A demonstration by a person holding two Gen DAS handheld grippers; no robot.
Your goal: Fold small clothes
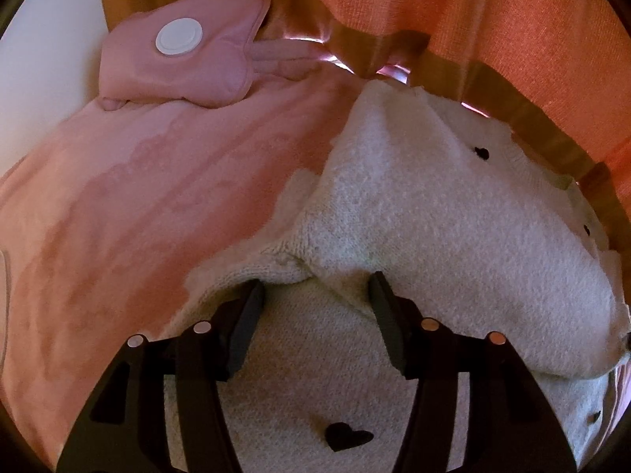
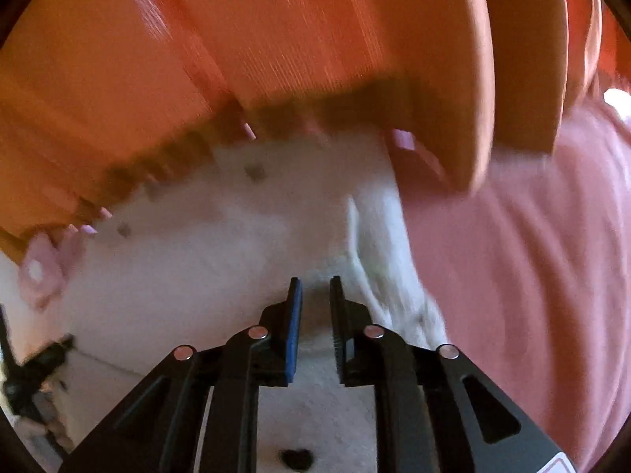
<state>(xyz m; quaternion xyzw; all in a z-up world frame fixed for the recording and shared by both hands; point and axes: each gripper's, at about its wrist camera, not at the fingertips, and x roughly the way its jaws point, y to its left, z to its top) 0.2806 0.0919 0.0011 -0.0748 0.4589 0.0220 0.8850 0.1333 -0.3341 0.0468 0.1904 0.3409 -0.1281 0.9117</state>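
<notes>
A small white knit sweater with black hearts [image 1: 414,213] lies on a pink bedcover [image 1: 130,205], with one part folded over. My left gripper [image 1: 315,287] is open wide just above the sweater, its fingertips at the folded edge, holding nothing. In the blurred right wrist view the same white sweater [image 2: 205,244] fills the middle. My right gripper [image 2: 315,287] hovers over it with a narrow gap between its fingers and nothing visibly held.
A pink padded pouch with a white round disc [image 1: 177,59] lies at the far left of the bedcover. Orange curtains [image 1: 493,19] hang behind the bed and also show in the right wrist view [image 2: 236,59]. A dark object [image 2: 35,370] sits at the left.
</notes>
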